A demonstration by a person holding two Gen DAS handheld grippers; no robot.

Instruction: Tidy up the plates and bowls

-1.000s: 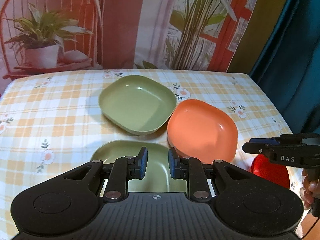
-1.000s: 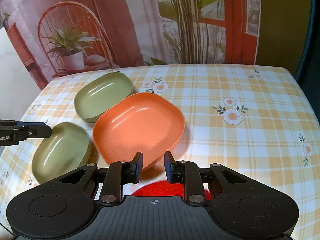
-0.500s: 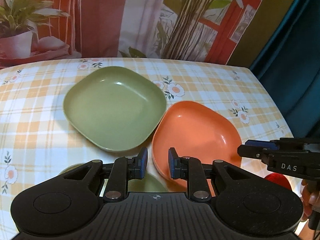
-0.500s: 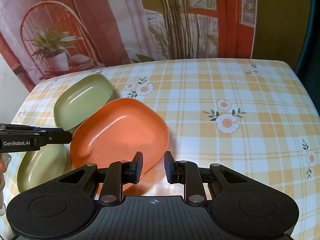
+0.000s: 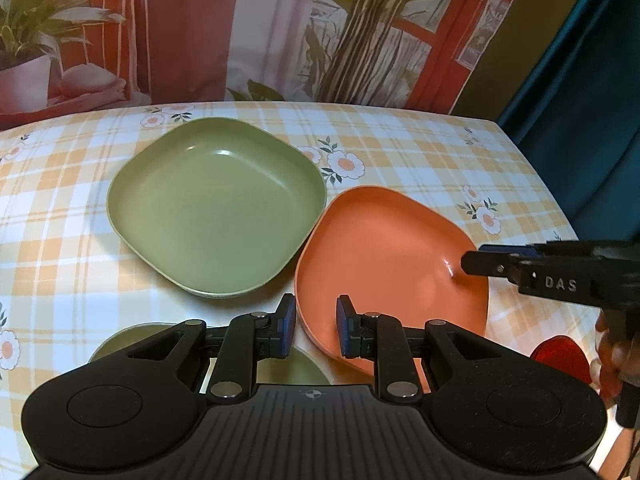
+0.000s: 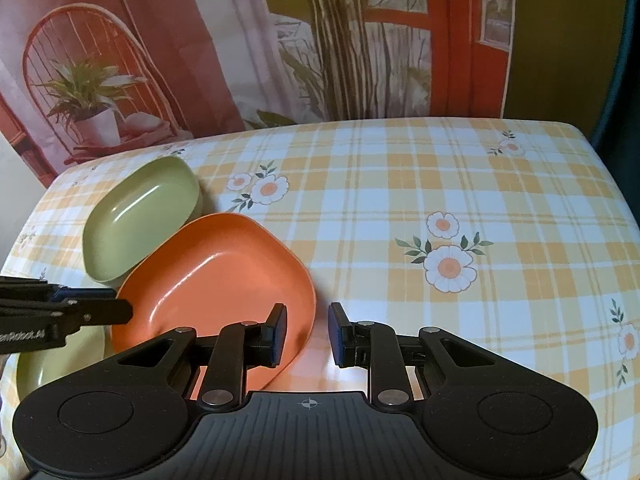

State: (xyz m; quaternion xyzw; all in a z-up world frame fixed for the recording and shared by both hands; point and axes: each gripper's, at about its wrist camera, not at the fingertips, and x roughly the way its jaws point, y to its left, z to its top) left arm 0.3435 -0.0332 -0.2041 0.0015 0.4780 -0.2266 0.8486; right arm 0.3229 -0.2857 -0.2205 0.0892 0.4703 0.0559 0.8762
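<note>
Two dishes, a green plate (image 5: 216,216) and an orange plate (image 5: 392,268) touching it, lay empty, both grippers (image 5: 316,330) (image 6: 307,334) narrowly parted over the orange plate's rim, gripping nothing, a green bowl (image 5: 132,340) half hidden

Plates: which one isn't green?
The orange plate, on the right next to the big green plate; another green dish peeks out below.

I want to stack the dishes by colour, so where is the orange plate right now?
The orange plate sits on the checked tablecloth, right of and touching the large green plate in the left wrist view.
</note>
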